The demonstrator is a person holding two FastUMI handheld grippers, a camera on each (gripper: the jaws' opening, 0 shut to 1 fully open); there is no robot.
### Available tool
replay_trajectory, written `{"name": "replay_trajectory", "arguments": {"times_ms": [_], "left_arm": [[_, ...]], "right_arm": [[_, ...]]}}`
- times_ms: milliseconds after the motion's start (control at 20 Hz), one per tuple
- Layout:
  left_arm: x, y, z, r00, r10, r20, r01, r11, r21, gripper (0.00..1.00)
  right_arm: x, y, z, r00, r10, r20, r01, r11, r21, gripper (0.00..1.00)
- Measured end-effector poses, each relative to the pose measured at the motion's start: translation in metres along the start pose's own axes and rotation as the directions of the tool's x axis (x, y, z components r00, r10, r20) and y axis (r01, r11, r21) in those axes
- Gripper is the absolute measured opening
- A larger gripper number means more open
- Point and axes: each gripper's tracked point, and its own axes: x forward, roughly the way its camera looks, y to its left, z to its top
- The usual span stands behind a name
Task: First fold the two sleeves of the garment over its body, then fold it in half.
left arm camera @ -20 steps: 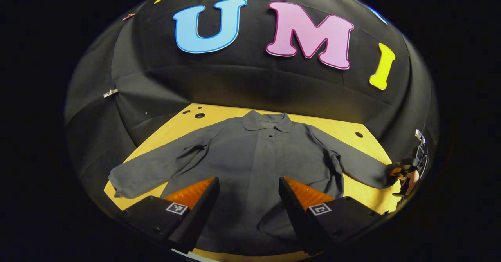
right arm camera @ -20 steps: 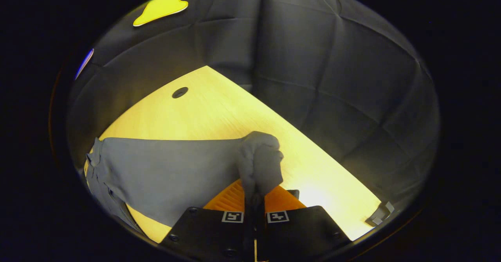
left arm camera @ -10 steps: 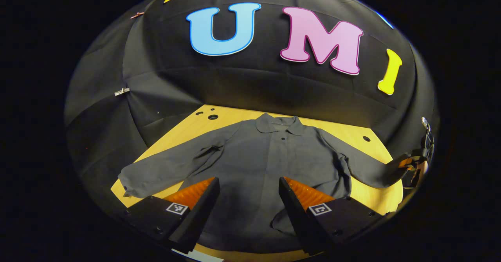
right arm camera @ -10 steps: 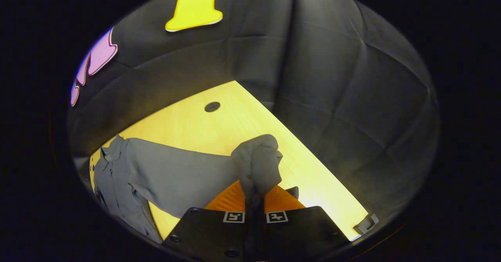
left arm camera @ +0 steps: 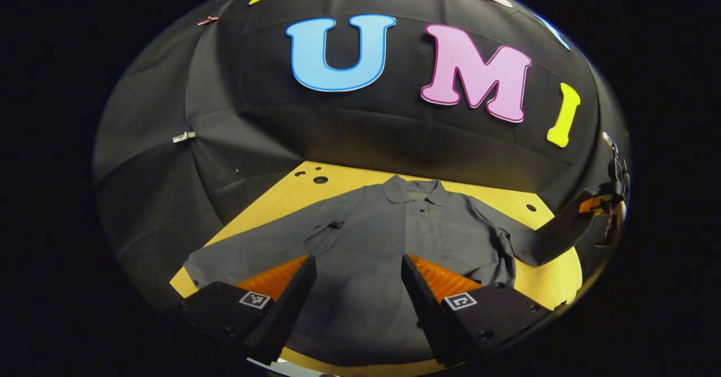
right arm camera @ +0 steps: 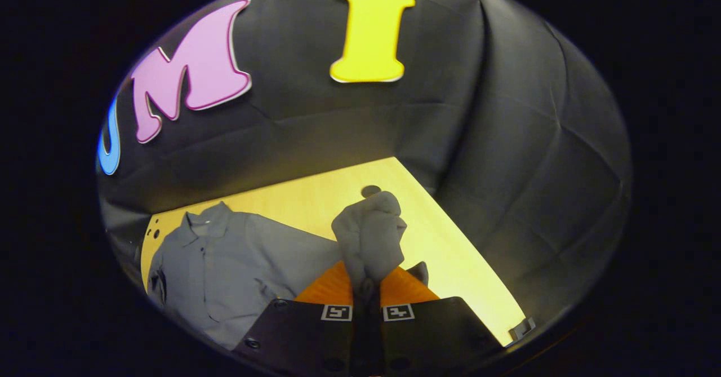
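Observation:
A grey long-sleeved shirt (left arm camera: 388,242) lies flat, front up, on the wooden table (left arm camera: 276,199), collar at the far side. My left gripper (left arm camera: 357,278) hovers open above the shirt's lower body, nothing between its fingers. The shirt's left sleeve (left arm camera: 248,250) lies stretched out on the table. The right sleeve (left arm camera: 549,233) rises off the table to the right gripper (left arm camera: 605,205) at the far right. In the right gripper view, my right gripper (right arm camera: 366,289) is shut on the bunched sleeve cuff (right arm camera: 369,233), with the shirt body (right arm camera: 225,264) down to the left.
Small round holes mark the table near the far left corner (left arm camera: 320,180) and on the right (left arm camera: 530,208). A metal clip (left arm camera: 183,137) hangs on the booth wall. The table's right edge (right arm camera: 473,270) runs close beside the held cuff.
My right gripper has lifted the cuff off the table and turned left toward the shirt body, which now shows more fully. The left gripper stays open and has drifted slightly.

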Motion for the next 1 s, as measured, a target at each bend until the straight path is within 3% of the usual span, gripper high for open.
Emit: {"name": "replay_trajectory", "arguments": {"times_ms": [250,500,750,1000], "left_arm": [[-0.011,0.027,-0.006,1.0,0.003,0.007,-0.002,1.0,-0.013,0.96],[-0.024,0.068,-0.017,0.998,0.068,0.005,-0.068,0.996,-0.052,0.96],[-0.036,0.108,-0.03,0.991,0.132,-0.009,-0.132,0.984,-0.117,0.96],[-0.043,0.137,-0.048,0.982,0.181,-0.045,-0.186,0.969,-0.163,0.96]], "right_arm": [[-0.01,0.072,0.01,0.998,0.067,0.011,-0.066,0.995,-0.068,0.05],[-0.021,0.165,0.014,0.982,0.191,0.011,-0.186,0.969,-0.164,0.05],[-0.031,0.269,0.0,0.949,0.315,-0.019,-0.31,0.918,-0.248,0.05],[-0.046,0.371,-0.038,0.897,0.429,-0.103,-0.44,0.856,-0.27,0.05]]}}
